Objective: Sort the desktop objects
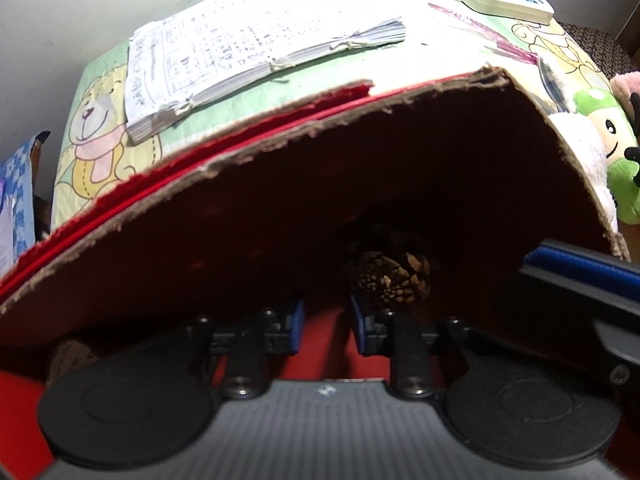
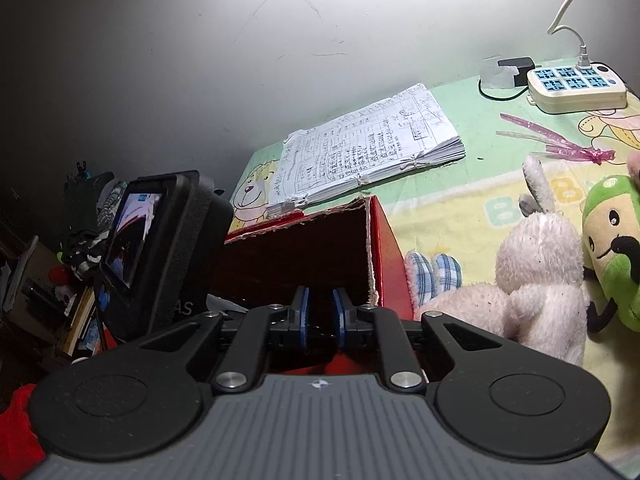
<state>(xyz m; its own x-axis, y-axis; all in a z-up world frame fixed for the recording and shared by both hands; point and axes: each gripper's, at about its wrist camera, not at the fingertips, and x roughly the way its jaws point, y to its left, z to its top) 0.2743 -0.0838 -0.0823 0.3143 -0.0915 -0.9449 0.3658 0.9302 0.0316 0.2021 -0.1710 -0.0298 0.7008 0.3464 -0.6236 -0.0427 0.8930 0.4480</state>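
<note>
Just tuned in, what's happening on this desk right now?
The left gripper is dipped into the red cardboard box, empty, with a pine cone lying on the box floor just past its fingertips. The right gripper is shut at the box's near edge, holding nothing visible. The paper bundle, power strip and plush toys are not yet sorted.

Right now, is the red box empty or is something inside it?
Not empty: the left wrist view shows a pine cone lying inside the open red box.

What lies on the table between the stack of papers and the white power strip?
Right wrist view: nothing between papers and power strip, only bare cloth.
</note>
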